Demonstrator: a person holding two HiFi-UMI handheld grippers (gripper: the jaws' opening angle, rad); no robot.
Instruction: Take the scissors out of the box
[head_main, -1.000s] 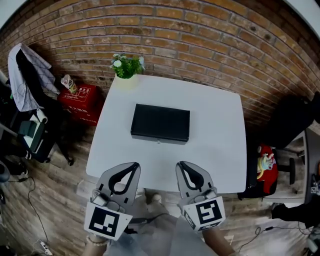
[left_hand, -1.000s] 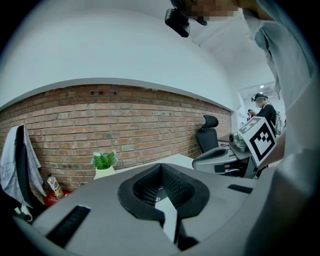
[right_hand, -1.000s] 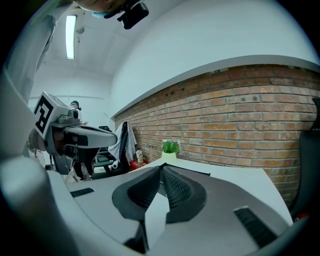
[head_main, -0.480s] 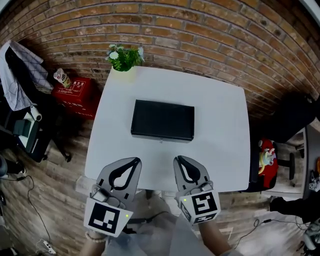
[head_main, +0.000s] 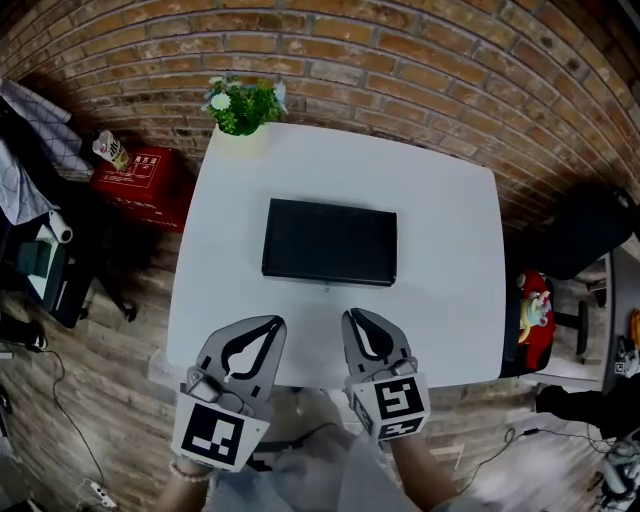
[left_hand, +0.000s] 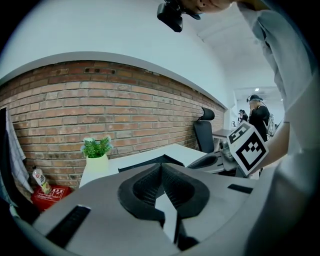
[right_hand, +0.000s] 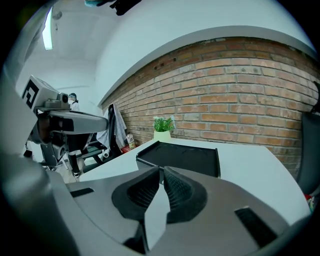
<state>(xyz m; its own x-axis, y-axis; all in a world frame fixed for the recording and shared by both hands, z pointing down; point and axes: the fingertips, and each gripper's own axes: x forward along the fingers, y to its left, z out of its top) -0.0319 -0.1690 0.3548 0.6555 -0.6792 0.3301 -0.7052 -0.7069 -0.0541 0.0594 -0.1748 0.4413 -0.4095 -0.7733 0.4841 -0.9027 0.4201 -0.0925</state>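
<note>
A flat black box (head_main: 330, 242) lies with its lid closed in the middle of the white table (head_main: 440, 230); no scissors show in any view. My left gripper (head_main: 272, 324) hangs over the table's near edge, shut and empty. Beside it on the right, my right gripper (head_main: 350, 317) is also shut with nothing in it. Both point at the box and stand a short way in front of it. In the left gripper view the left gripper (left_hand: 161, 165) has the box (left_hand: 145, 161) just beyond its tips. The right gripper view shows the right gripper (right_hand: 161, 170) facing the box's (right_hand: 182, 156) near wall.
A potted plant (head_main: 240, 106) stands at the table's far left corner. A red crate (head_main: 140, 182) sits on the wooden floor to the left, and a brick wall (head_main: 400, 60) runs behind. A dark chair (head_main: 585, 235) and a bag stand at the right. A person (left_hand: 259, 114) stands far off.
Both grippers have moved forward and down toward the table's near edge, and the box now sits closer to their tips. Both jaws stayed shut.
</note>
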